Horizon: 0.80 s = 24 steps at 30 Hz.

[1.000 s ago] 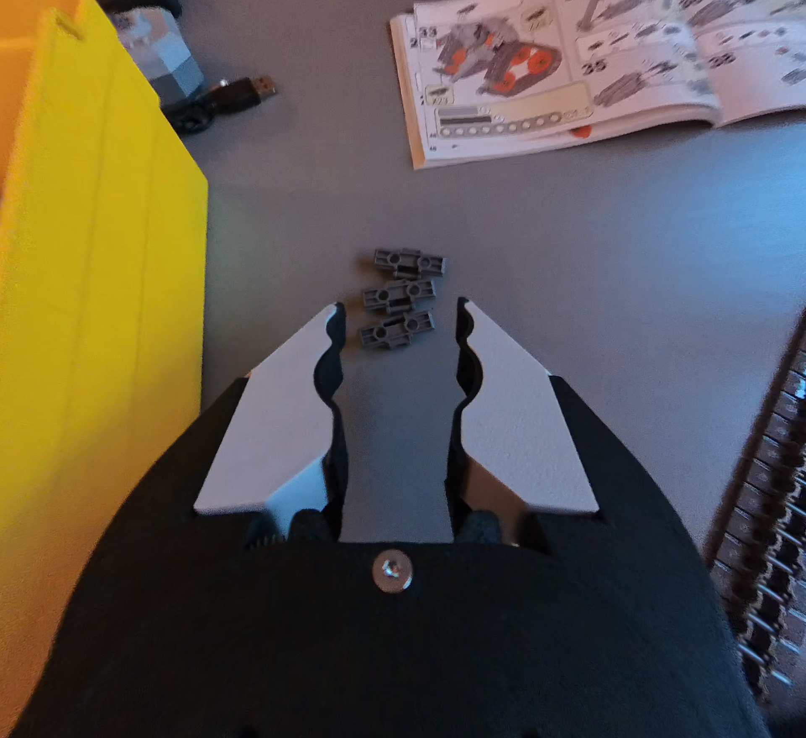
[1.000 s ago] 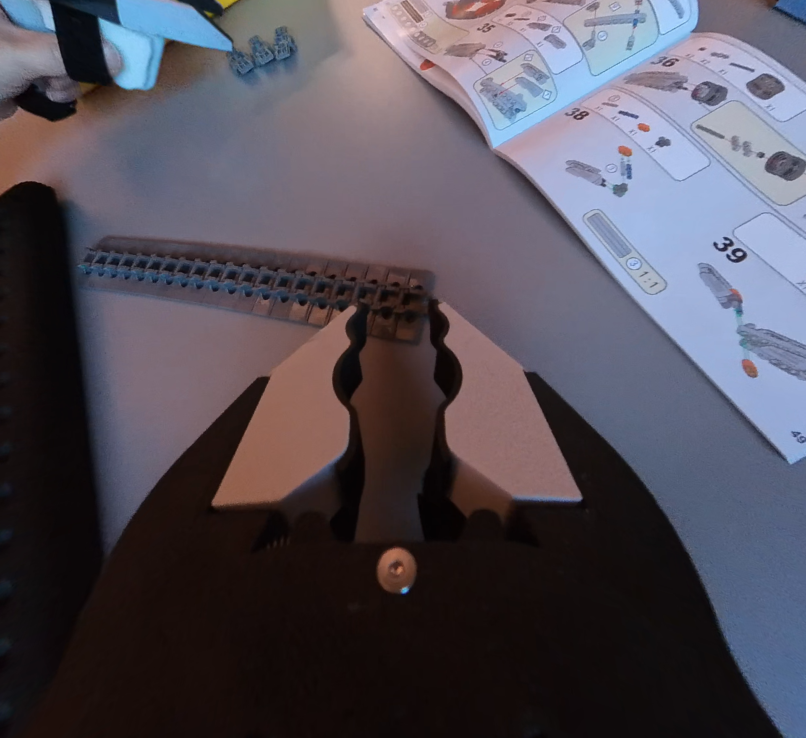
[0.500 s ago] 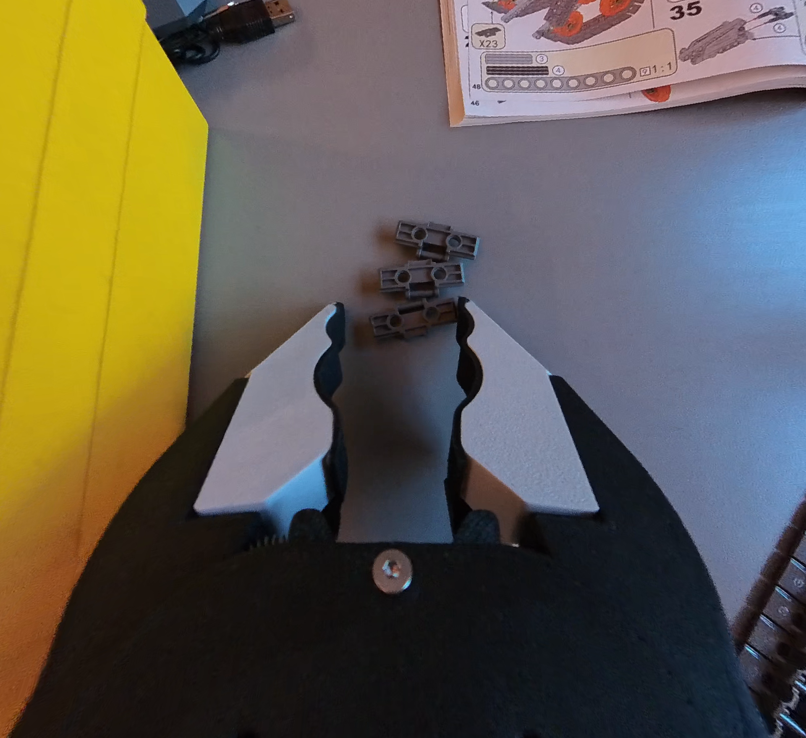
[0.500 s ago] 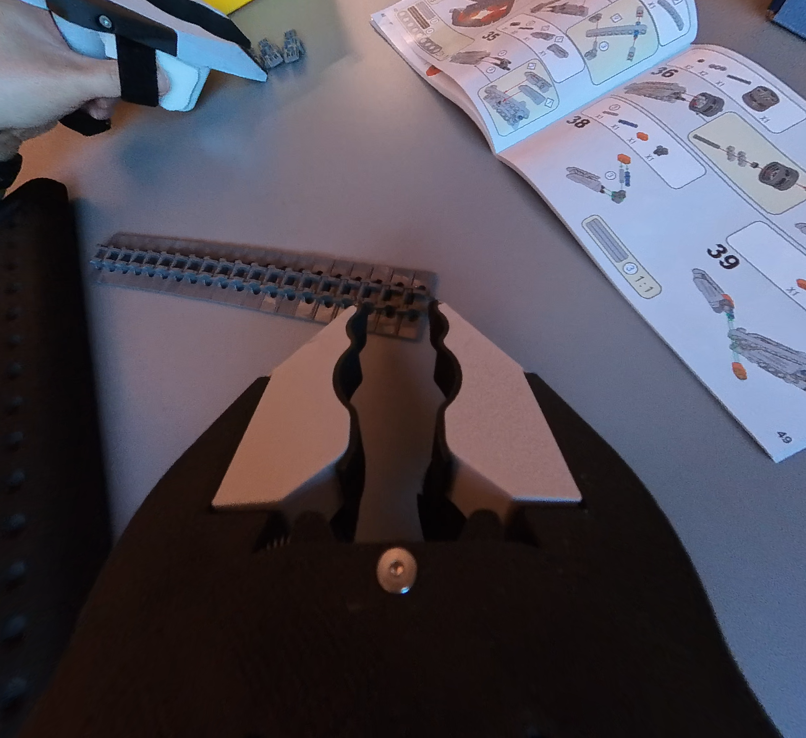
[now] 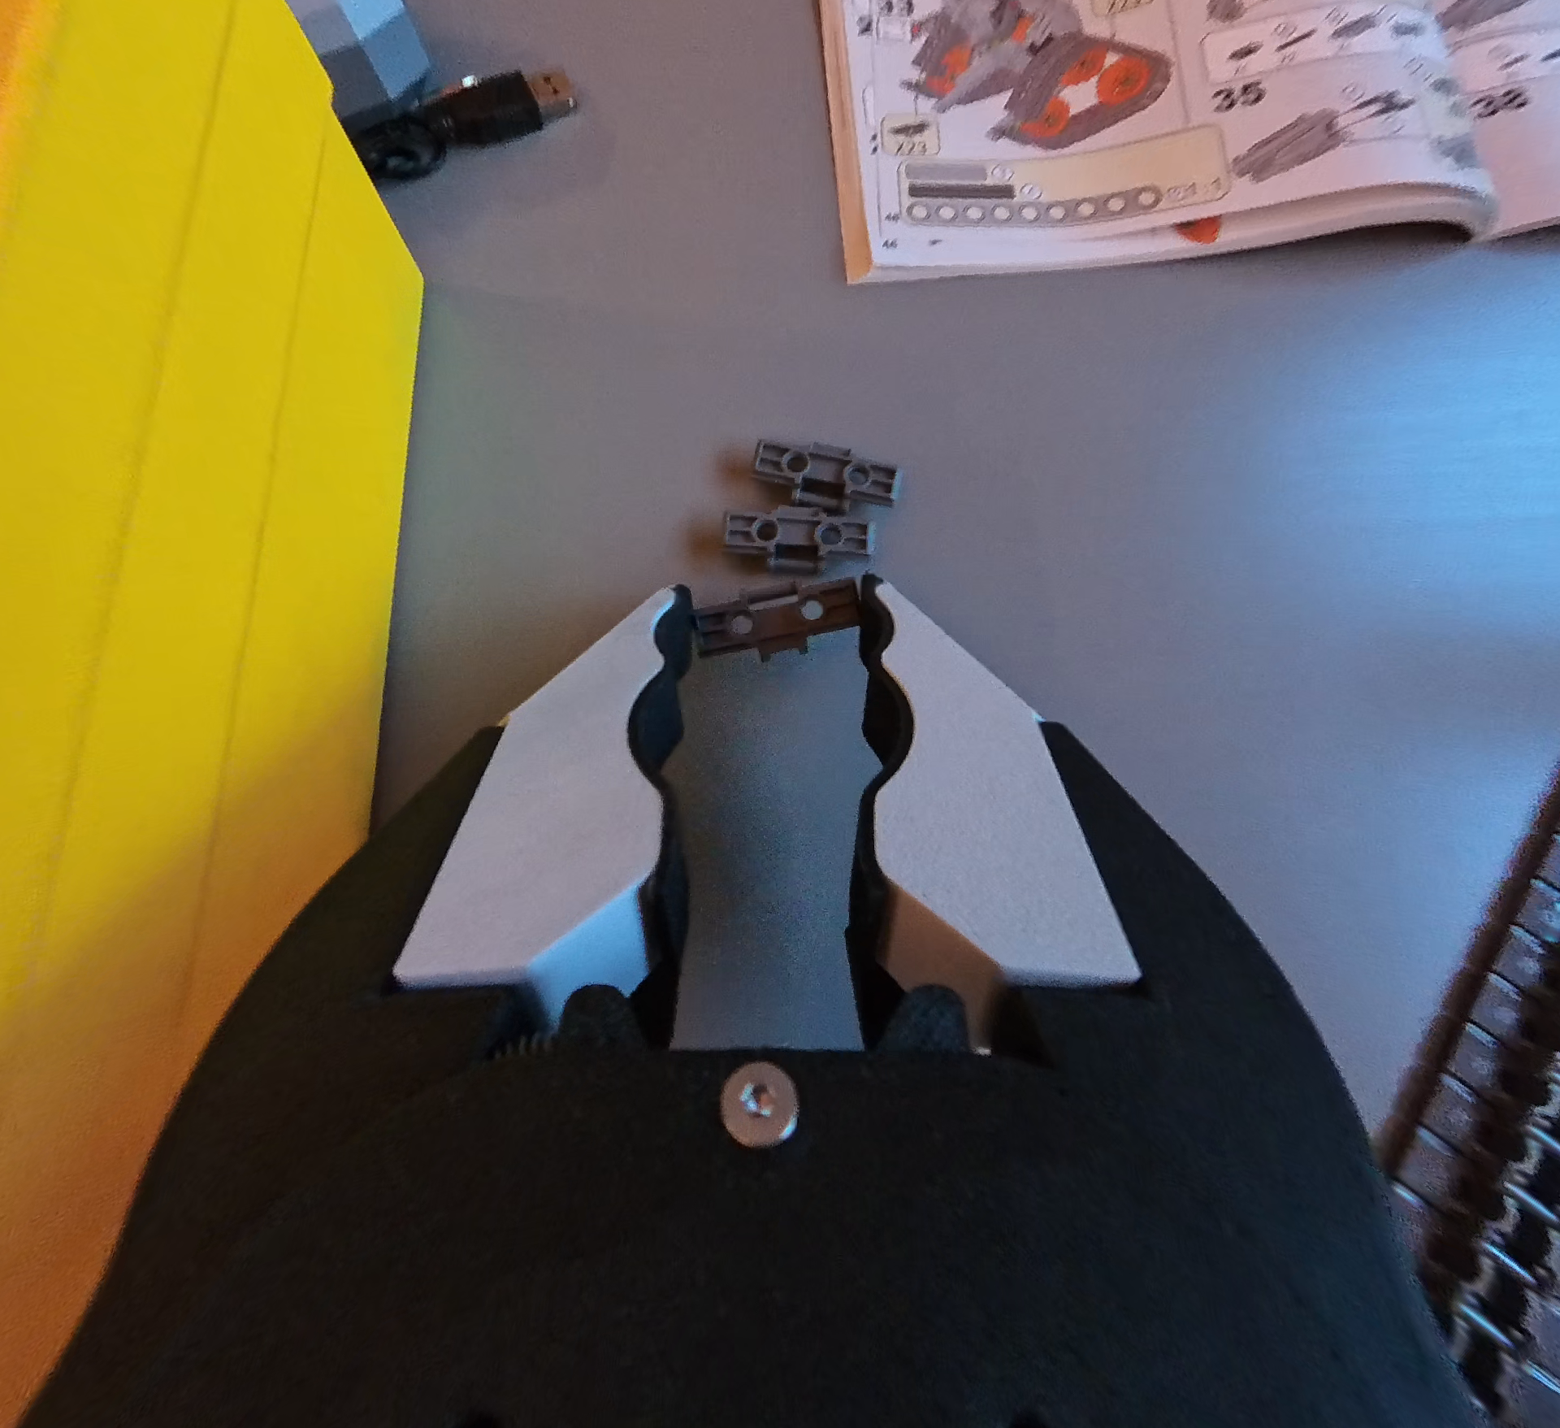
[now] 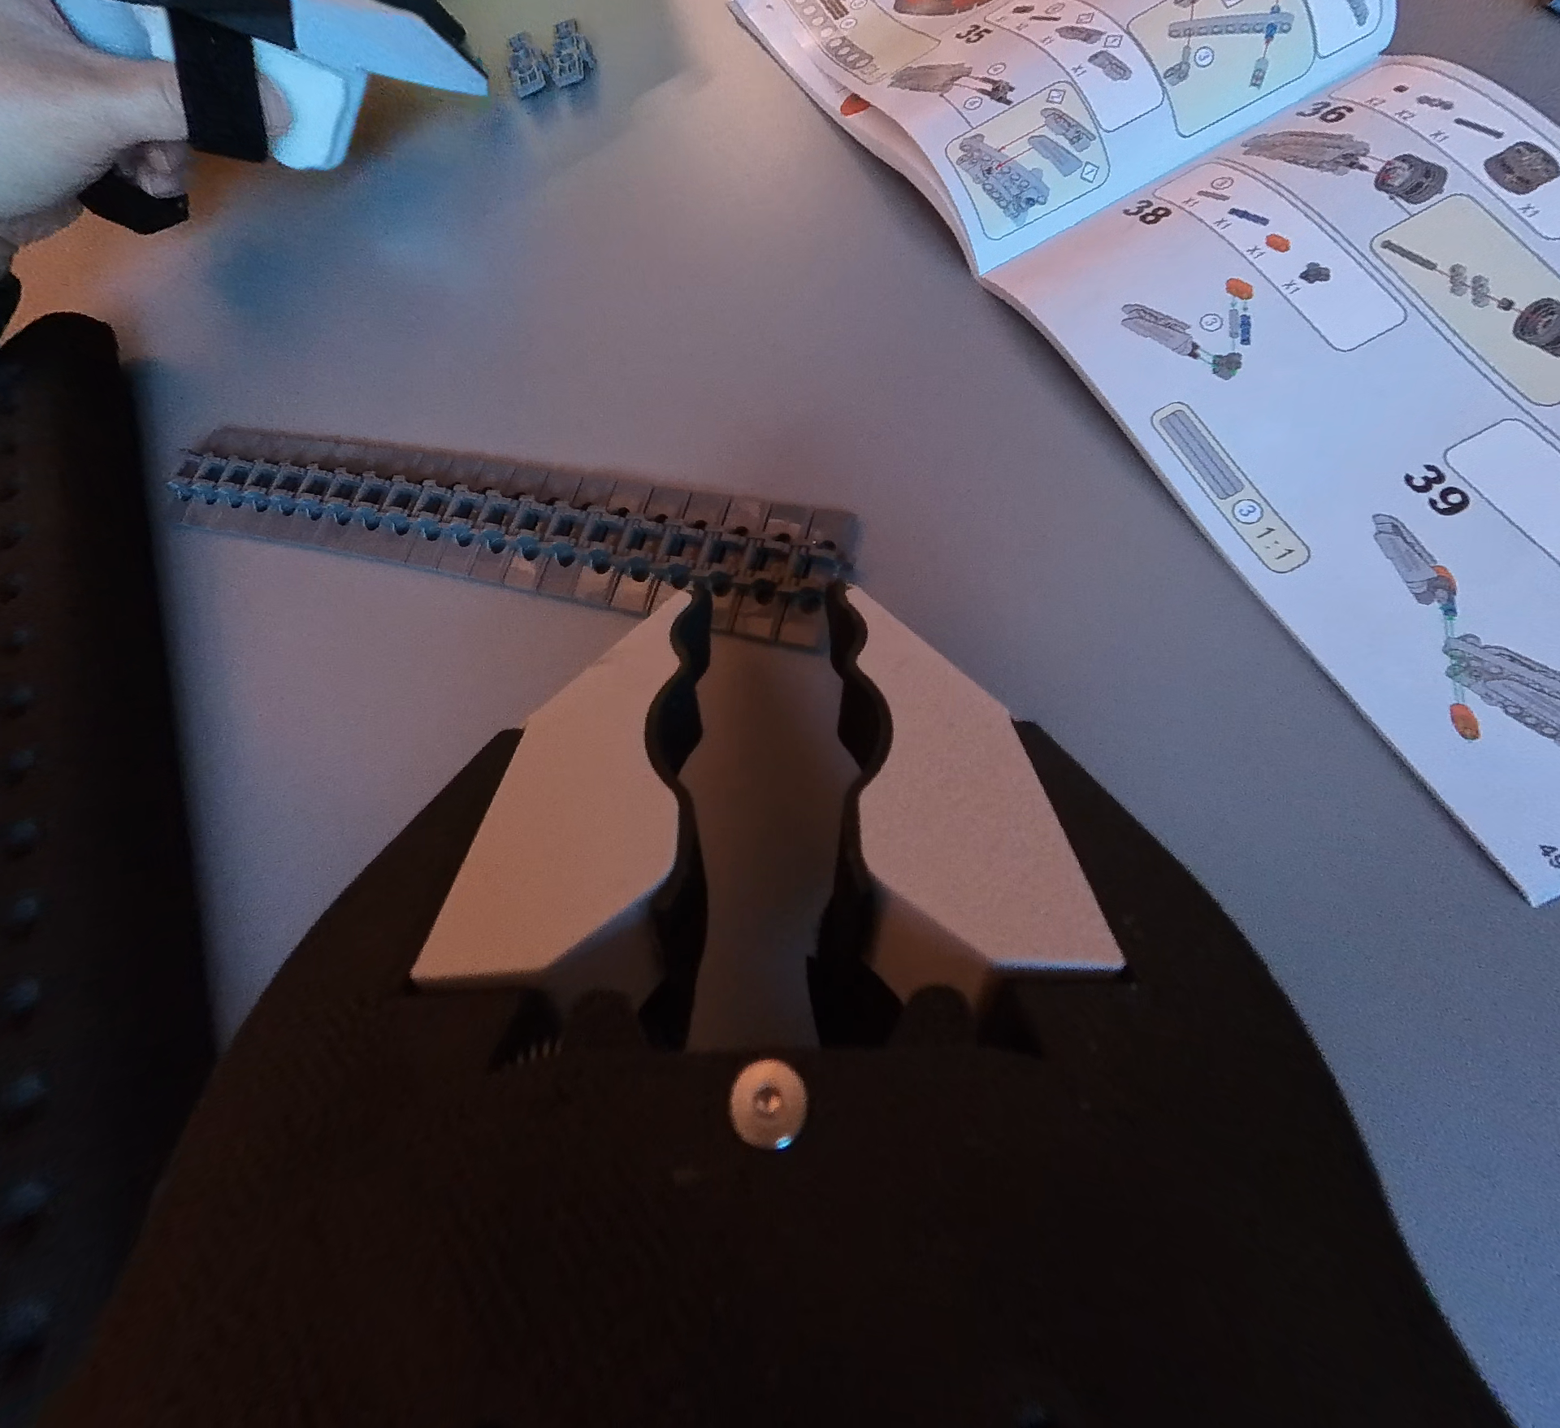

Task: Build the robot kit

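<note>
The right tool (image 6: 768, 598), its two white fingers parted, has its tips at the near end of a long grey plastic linked track strip (image 6: 506, 522) lying on the grey tabletop (image 6: 760, 290). Far ahead-left, the left tool (image 6: 477, 74) points at two small grey plastic links (image 6: 553, 60). An open white paper instruction booklet (image 6: 1266, 290) lies ahead-right.

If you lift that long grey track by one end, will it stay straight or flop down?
The long grey track would probably flop: it looks made of many small jointed links. It likely weighs little, being thin plastic. The right gripper, at its end, might find the far end swinging.
</note>
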Each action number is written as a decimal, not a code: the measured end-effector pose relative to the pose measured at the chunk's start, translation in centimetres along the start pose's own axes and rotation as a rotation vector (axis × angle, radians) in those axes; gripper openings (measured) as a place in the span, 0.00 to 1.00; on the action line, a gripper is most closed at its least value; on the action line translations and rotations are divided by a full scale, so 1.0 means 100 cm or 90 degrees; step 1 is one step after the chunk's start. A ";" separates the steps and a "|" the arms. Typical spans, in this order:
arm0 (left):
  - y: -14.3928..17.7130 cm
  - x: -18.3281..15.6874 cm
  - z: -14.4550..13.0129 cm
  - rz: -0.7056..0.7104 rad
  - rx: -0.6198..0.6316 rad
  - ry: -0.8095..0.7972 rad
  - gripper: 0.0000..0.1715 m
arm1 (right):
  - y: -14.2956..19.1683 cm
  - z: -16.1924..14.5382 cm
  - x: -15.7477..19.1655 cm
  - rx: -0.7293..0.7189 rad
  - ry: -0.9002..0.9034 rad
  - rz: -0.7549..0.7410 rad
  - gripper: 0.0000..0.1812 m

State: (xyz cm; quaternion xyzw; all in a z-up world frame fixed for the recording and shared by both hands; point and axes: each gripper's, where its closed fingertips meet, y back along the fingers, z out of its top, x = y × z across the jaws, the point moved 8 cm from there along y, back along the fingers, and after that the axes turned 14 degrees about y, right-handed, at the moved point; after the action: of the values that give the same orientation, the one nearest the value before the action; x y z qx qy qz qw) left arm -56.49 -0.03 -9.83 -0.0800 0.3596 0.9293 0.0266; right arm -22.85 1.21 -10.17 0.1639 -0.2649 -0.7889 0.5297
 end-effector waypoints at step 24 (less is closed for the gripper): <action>0.066 -0.183 -0.027 -0.432 -0.241 -0.363 0.22 | 0.017 0.039 0.029 -0.316 -0.242 0.393 0.10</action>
State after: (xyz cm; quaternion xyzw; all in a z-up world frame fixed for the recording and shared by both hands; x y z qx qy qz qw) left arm -38.76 -6.58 -4.39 0.0619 0.1160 0.9021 0.4110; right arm -24.82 -0.98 -5.96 -0.2030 -0.1968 -0.6495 0.7058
